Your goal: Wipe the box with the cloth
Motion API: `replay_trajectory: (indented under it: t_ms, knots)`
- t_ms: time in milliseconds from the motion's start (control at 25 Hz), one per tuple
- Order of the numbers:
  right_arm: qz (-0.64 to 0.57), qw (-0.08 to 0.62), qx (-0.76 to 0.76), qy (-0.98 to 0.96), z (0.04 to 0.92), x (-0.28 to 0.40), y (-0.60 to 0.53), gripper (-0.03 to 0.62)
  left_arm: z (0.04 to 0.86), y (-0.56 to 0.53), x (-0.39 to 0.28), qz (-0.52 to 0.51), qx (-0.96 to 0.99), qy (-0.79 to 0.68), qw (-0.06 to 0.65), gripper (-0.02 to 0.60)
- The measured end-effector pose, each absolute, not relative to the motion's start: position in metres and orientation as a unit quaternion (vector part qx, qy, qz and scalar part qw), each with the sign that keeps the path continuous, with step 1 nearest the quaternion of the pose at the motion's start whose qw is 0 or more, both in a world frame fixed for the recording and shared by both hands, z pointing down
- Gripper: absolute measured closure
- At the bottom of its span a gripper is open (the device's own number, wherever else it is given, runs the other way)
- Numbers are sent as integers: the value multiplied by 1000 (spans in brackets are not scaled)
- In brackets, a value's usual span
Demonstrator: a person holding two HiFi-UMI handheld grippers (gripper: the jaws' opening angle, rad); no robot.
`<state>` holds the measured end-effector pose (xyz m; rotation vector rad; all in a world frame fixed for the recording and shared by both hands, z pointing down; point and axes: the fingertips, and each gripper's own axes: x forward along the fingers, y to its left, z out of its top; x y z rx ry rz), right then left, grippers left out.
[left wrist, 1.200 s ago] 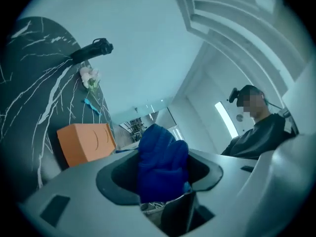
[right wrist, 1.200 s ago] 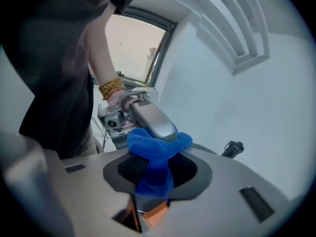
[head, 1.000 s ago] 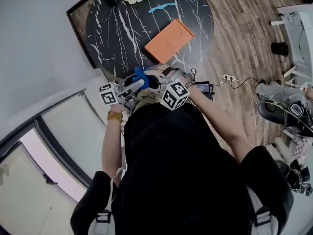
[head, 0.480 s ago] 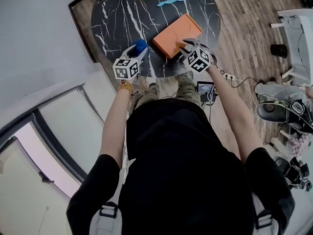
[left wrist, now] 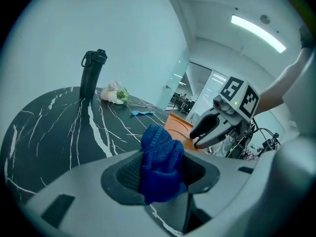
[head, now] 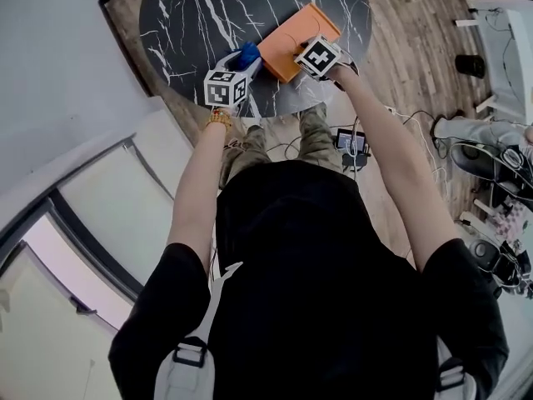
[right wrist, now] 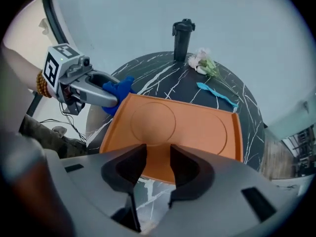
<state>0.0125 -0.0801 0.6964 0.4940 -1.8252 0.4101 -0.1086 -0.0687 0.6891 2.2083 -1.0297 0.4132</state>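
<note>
An orange box point(head: 291, 30) lies flat near the front edge of the black marble table point(head: 187, 15). My left gripper point(head: 241, 63) hovers just left of the box and is shut on a bunched blue cloth point(left wrist: 160, 154); its jaws have just been closing on the cloth. In the right gripper view the cloth point(right wrist: 117, 90) is close to the box's left corner. My right gripper point(right wrist: 158, 154) points steeply down over the near edge of the box point(right wrist: 177, 127). Its jaws have just been opening and stand apart with nothing between them.
At the table's far side stand a black bottle point(right wrist: 181, 37), a small bunch of flowers point(right wrist: 202, 63) and a light blue strip point(right wrist: 217, 95). The person's legs are at the table's front edge. Cables and a device point(head: 353, 143) lie on the wooden floor to the right.
Both grippers have moved from in front of the person's body out over the table. The left one carried the cloth to the box's left side; the right one came over the box's near edge.
</note>
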Motion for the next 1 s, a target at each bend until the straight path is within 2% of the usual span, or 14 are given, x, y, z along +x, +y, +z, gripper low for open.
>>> replay_trajectory:
  t_ms: [120,720,800,840,1000]
  knots:
    - [189,570,198,-775,699,8,-76,471,693,-68,-108,151,843,-390,337,390]
    - [195,556,195,-784,698,-2,-80,471,701,-56,-98,85,814,-407,407,416]
    - [192,546,196,-791,698,-13,-79,473,702,-49,-91,87,818,-391,412,416]
    - [192,542,197,-794,699,-18,-79,499,703,-45,-86,91,822,-383,412,416]
    - [201,529,205,-798,699,-26,-82,499,704,-32,-71,104,828,-362,415,417]
